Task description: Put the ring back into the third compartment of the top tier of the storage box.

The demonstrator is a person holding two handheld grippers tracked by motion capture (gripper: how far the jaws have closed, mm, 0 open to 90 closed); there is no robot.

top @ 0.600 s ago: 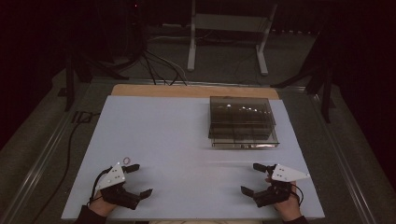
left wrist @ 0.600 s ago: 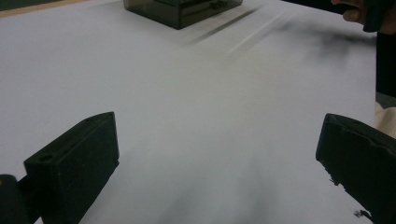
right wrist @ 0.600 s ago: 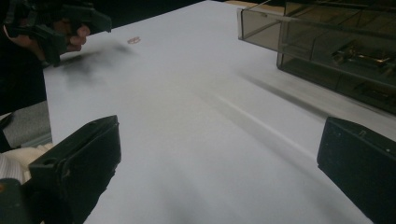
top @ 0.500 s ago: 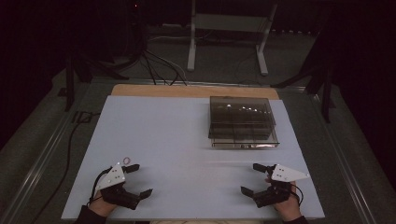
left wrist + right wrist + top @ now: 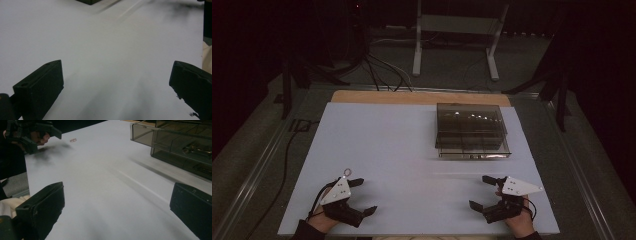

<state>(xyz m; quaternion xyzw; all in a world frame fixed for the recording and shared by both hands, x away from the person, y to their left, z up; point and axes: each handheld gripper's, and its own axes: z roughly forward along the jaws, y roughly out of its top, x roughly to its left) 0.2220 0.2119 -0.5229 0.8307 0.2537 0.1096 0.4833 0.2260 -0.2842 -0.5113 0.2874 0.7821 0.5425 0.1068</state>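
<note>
Both sets of fingers released, nothing between: left gripper (image 5: 361, 196), right gripper (image 5: 482, 191). Small ring (image 5: 346, 172) just beyond left fingers, flat on bench (image 5: 402, 145). Risk: ring skids or slips during pinch; smoked drawer box (image 5: 471, 131) well ahead of right fingers.

From where I stand, the left gripper (image 5: 362, 196) sits at seven o'clock on the white table (image 5: 397, 145), the right gripper (image 5: 482, 192) at five, jaws spread (nothing between them); a smoky drawer box (image 5: 471, 131) rests at one o'clock.
</note>
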